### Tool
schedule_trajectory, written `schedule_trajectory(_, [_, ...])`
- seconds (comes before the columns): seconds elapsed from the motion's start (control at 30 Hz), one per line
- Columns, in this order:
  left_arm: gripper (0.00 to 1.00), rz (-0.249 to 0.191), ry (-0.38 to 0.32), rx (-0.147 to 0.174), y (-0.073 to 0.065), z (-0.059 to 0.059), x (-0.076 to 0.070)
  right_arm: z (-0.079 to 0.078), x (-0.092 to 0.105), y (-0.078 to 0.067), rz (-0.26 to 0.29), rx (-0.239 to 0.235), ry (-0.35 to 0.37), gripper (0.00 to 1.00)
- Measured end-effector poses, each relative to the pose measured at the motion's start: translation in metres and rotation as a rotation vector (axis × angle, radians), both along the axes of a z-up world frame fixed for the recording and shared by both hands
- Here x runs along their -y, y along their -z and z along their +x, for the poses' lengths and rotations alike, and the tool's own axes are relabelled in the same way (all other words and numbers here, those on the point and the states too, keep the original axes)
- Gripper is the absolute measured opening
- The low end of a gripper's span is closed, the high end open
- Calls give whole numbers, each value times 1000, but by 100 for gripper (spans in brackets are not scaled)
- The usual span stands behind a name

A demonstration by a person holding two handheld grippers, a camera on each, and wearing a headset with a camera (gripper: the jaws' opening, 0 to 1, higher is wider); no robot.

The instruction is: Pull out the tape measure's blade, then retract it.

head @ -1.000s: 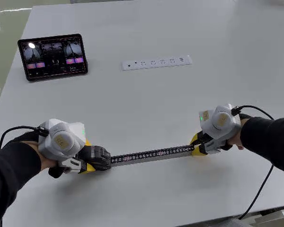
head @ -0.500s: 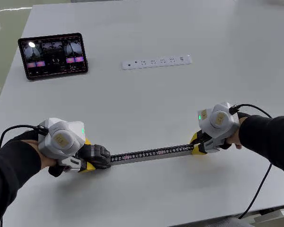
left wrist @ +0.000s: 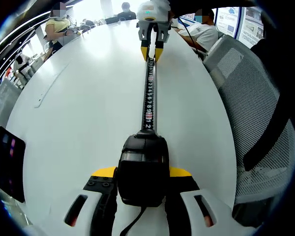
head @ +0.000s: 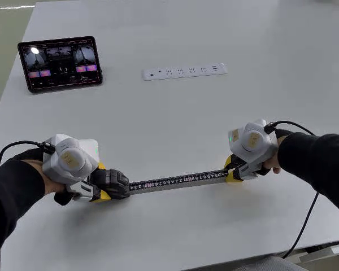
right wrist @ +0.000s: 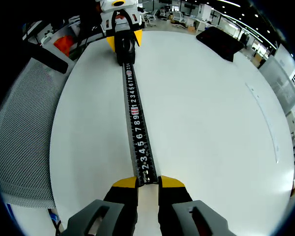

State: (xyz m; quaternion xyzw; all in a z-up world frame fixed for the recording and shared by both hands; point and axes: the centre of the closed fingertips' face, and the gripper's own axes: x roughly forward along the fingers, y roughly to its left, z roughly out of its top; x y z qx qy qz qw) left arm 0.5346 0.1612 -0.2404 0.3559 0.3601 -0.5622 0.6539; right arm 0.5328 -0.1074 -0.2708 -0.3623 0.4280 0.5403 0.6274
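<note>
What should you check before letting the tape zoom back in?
1. Case grip: left gripper shut on the tape measure case: ok.
2. End grip: right gripper pinching the blade at its end: ok.
3. The blade runs straight, no kink: ok.
4. Path: tablet and power strip lie apart from the blade on the table: ok.
5. Lock released: cannot tell.
</note>
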Motion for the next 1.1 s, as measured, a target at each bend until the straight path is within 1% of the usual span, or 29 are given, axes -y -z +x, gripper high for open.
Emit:
schedule_trajectory(0.33, [33, 20, 11, 5, -2, -2, -1, -1, 0, 0, -17, 9, -7, 12])
schedule_trajectory(0.43, [33, 13, -4, -6, -6, -2, -1, -1, 0, 0, -27, 15, -21, 12])
schedule_trajectory(0.6, [39, 5, -23, -6, -13, 3, -1, -1, 4, -1, -54, 18, -46, 12])
schedule_trajectory(0.67, [40, 3, -22, -2, -14, 3, -1, 1, 4, -3, -59, 33, -58, 13])
schedule_trajectory(0.73, [40, -1, -27, -3, -16, 4, -1, 2, 2, -7, -53, 36, -54, 14])
schedule_trajectory(0.83, [41, -3, -39, -5, -17, 4, -3, 2, 1, -10, -47, 37, -55, 14])
schedule_trajectory(0.9, [44, -10, -56, -13, -18, 3, -3, 3, 2, -11, -51, 44, -51, 16])
schedule_trajectory(0.97, [46, -13, -64, -17, -20, 3, -4, 5, 0, -15, -36, 46, -41, 17])
schedule_trajectory(1.1, [50, -42, -107, -34, -24, 3, -5, 6, -3, -19, -13, 48, -6, 20])
